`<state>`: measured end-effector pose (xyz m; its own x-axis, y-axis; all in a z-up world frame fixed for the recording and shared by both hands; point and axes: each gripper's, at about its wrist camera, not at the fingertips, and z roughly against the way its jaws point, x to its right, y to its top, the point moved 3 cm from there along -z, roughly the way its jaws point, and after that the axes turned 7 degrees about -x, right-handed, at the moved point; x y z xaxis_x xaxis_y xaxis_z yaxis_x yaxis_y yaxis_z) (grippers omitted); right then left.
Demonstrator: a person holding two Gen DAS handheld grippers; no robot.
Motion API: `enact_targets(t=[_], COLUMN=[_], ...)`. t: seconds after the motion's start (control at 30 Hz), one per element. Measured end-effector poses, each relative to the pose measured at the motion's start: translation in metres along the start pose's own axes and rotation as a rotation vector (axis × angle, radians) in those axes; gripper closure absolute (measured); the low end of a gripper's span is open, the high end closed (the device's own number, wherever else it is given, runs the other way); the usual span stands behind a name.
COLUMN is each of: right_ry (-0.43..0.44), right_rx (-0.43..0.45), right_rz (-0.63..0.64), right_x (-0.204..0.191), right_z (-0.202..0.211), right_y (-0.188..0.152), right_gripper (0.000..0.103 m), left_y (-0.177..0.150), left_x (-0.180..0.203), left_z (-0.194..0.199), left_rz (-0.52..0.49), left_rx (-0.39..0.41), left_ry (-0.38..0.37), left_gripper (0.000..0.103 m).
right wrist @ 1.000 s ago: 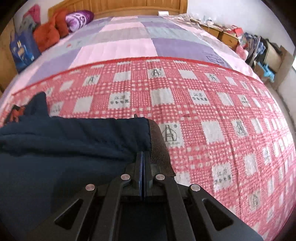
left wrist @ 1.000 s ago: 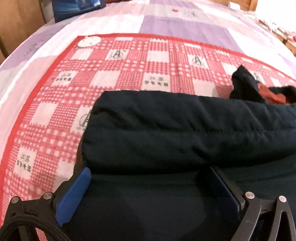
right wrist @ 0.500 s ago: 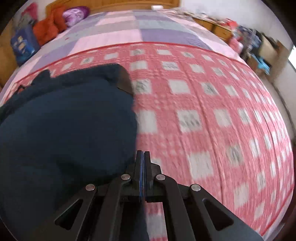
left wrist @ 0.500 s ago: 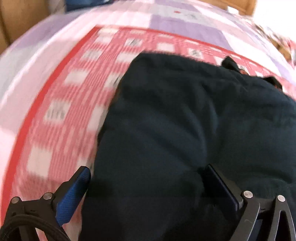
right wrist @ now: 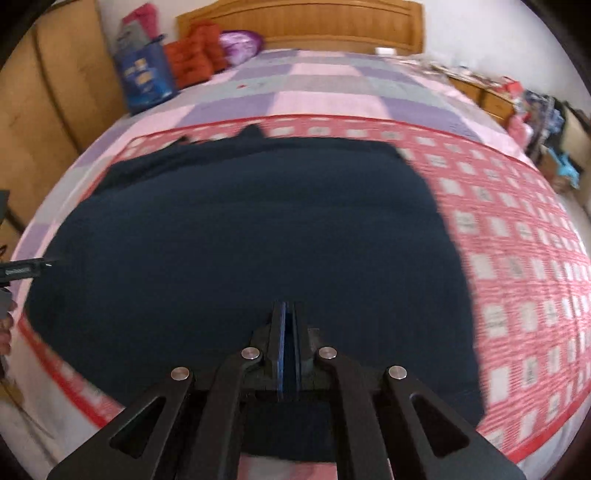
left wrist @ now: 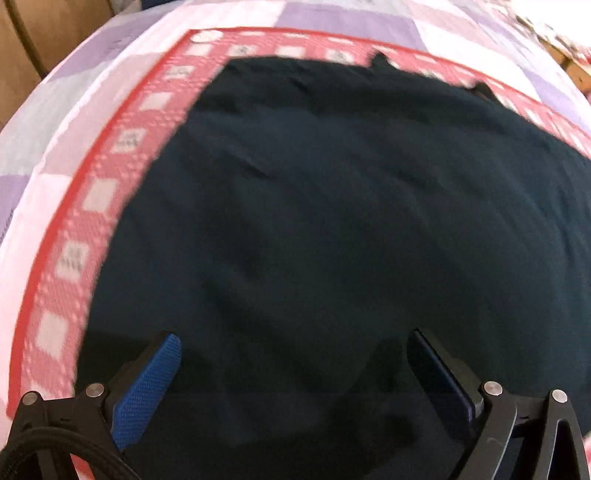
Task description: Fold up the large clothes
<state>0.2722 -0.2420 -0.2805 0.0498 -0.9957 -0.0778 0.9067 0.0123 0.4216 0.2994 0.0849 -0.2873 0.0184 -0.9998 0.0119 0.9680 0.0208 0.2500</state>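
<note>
A large dark navy garment [left wrist: 332, 221] lies spread flat on a red checked cloth [left wrist: 92, 206] on the bed. Its collar tips poke up at the far edge. My left gripper [left wrist: 293, 336] hovers over the garment's near part, open wide, with nothing pressed between its blue pads [left wrist: 147, 384]. In the right wrist view the garment [right wrist: 258, 240] fills the middle of the checked cloth [right wrist: 517, 240]. My right gripper [right wrist: 288, 306] hangs above it. Its jaws are just starting to open, showing only a thin slit with no fabric in it.
The bed's pink and purple quilt [right wrist: 314, 92] runs back to a wooden headboard [right wrist: 299, 22]. A blue bag [right wrist: 146, 77] and orange cushions [right wrist: 194, 51] sit at the far left by wooden panels [right wrist: 48, 110]. Clutter [right wrist: 535, 110] lines the right side. A hand [right wrist: 5, 325] shows at the left edge.
Both grippers have pulled back and risen. The thick fold that stood just in front of them is gone, and the garment now lies flat and wide across the cloth.
</note>
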Motion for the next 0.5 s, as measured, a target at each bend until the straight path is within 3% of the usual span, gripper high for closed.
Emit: enact_targets(t=[0.17,0.3,0.4,0.5], right_ry=[0.037,0.022,-0.026,-0.135], right_rx=[-0.040,-0.057,-0.063,-0.078], right_rz=[0.037,0.020,0.016,-0.013], right_x=[-0.033,-0.026,-0.013,0.012], right_z=[-0.008,-0.010,-0.007,-0.002], right_y=[-0.015,-0.023,-0.029,-0.036], right_gripper=[0.099,0.099,0.099,0.099], left_y=[-0.038,-0.052,-0.060,-0.068], left_x=[0.033,0.044,0.045,0.040], left_z=[0.006,0.008,0.012,0.015], left_rz=[-0.043,-0.051,-0.047,-0.053], left_rx=[-0.052,-0.061,-0.055,-0.054], left_ry=[-0.005,-0.003,0.000,-0.003], left_gripper=[0.002,0.002,0.002,0.002])
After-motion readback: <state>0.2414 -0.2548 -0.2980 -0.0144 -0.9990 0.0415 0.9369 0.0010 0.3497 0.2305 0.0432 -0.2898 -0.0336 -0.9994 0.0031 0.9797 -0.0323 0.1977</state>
